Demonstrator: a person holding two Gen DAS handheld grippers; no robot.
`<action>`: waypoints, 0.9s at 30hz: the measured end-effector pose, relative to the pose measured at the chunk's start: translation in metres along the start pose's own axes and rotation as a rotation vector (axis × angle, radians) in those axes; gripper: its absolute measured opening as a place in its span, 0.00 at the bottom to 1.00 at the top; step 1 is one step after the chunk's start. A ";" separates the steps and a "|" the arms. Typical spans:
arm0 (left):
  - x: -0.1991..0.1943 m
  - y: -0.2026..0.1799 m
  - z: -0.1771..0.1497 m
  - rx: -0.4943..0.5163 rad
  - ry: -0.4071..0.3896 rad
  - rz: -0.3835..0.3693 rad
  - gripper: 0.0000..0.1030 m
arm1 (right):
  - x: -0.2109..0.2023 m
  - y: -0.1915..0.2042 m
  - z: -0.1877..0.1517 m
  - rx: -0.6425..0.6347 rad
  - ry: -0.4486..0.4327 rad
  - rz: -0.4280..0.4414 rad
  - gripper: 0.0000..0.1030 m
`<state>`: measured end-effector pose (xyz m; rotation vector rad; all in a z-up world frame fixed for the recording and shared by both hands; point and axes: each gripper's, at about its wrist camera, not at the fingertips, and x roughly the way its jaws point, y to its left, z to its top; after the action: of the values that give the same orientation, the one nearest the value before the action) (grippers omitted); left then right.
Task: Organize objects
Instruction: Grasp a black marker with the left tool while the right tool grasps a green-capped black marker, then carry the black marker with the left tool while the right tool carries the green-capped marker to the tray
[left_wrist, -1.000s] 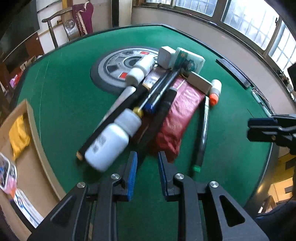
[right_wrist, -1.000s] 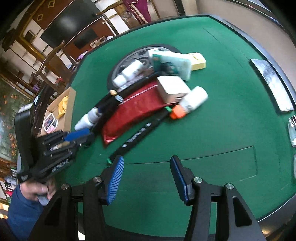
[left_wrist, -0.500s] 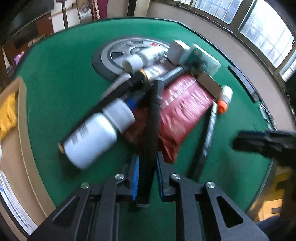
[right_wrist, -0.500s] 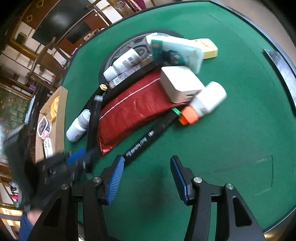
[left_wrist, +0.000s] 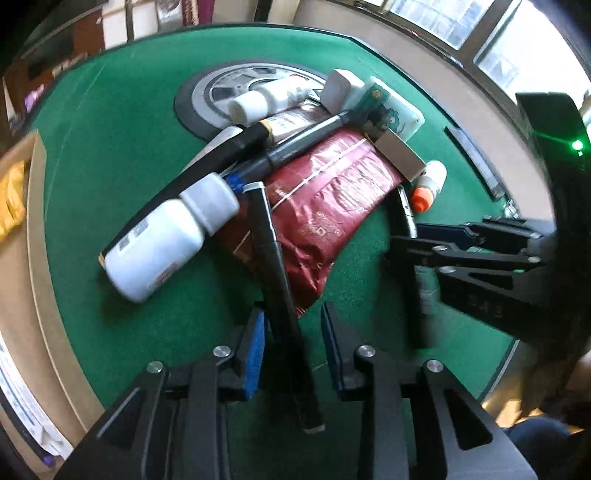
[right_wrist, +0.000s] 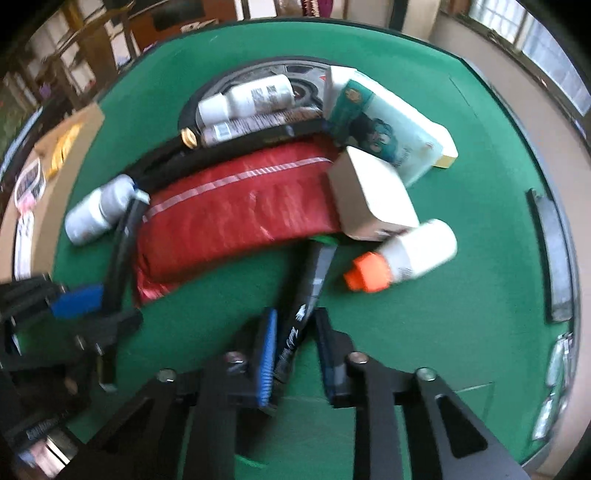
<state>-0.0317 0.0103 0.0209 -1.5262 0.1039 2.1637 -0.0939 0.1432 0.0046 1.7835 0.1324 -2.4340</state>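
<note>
The left gripper (left_wrist: 291, 343) has a slim black pen (left_wrist: 275, 258) between its fingers; they are opening, and a gap shows on the right-hand side, so the hold looks loose. The right gripper (right_wrist: 295, 347) has its fingers pressed onto a second black marker (right_wrist: 310, 284) near its lower end. Both lie at the near edge of the heap on the green surface (right_wrist: 461, 314), against the red pouch (right_wrist: 236, 214). Judging by shape, these are light, stiff, smooth barrels that swing and slip when pinched at the end; mid-barrel is safer.
</note>
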 end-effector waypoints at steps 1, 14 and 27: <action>0.001 -0.005 -0.001 0.018 0.001 0.016 0.17 | -0.001 -0.004 -0.004 -0.011 -0.001 -0.008 0.15; -0.005 -0.013 -0.008 -0.044 -0.034 -0.080 0.14 | -0.025 -0.029 -0.027 0.094 -0.069 0.154 0.16; -0.022 -0.012 -0.017 -0.066 -0.089 -0.067 0.14 | -0.042 0.005 -0.020 0.047 -0.132 0.232 0.16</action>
<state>-0.0061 0.0075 0.0365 -1.4456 -0.0480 2.1975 -0.0618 0.1431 0.0389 1.5515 -0.1376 -2.3952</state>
